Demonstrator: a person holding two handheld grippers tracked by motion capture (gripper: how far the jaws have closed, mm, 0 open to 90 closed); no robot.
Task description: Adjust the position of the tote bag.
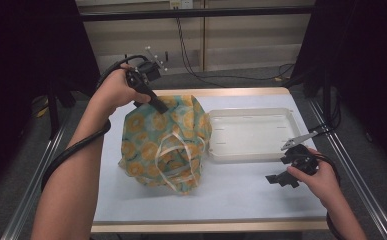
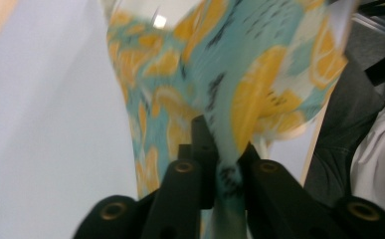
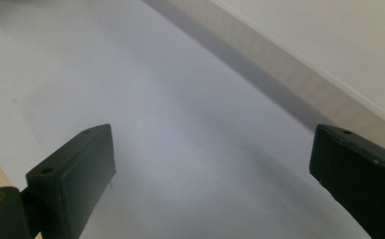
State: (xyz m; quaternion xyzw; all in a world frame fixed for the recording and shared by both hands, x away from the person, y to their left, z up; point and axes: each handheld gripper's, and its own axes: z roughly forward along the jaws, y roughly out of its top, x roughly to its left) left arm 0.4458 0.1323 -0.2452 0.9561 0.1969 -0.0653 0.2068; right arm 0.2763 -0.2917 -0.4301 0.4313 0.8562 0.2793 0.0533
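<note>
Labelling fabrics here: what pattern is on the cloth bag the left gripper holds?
The cloth bag is teal with orange citrus slices and has white handles; the high view shows it best.

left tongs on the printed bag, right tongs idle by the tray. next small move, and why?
Probably bring the right tongs, open over bare table, across to the bag's white handles. The left tongs pinch only a fold at the top of the orange-print bag, which slumps beside the tray; a second grip would spread it.

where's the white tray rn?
High view: the white tray sits on the table's right half, beside the orange-print bag, just beyond the right gripper.
</note>
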